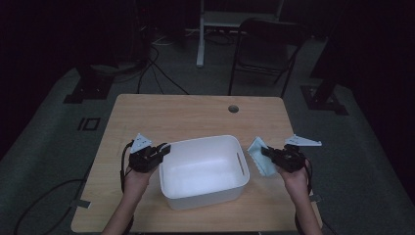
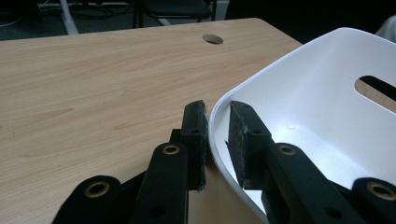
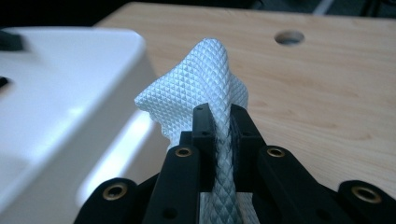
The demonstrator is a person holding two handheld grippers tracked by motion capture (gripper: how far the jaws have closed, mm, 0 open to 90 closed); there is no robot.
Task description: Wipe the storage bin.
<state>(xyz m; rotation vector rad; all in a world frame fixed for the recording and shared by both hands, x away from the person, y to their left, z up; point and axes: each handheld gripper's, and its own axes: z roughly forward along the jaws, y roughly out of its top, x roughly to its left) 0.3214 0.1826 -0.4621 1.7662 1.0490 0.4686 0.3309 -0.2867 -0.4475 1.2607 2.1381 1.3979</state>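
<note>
Your left gripper [image 2: 217,135] straddled the white bin's [image 1: 205,193] nine-o'clock rim, jaws apart; your right gripper [image 3: 223,126] pinched the pale cloth [image 3: 201,88] at three o'clock.

A white bin [image 1: 203,172] stands in the middle of the near half of the table [image 1: 186,115], open at the top, its walls the chief obstacle between the two hands. The left hand-held gripper [image 1: 164,148] sits at the bin's left rim, its jaws astride the wall, so that side is blocked. The right hand-held gripper [image 1: 264,152] hangs just beside the bin's right wall, pinching a pale blue cloth [image 1: 258,155] that fills the gap there. The far half of the table lies bare apart from a round hole [image 1: 233,108] near its far edge. A folding chair [image 1: 266,51] stands on the floor beyond the table.
</note>
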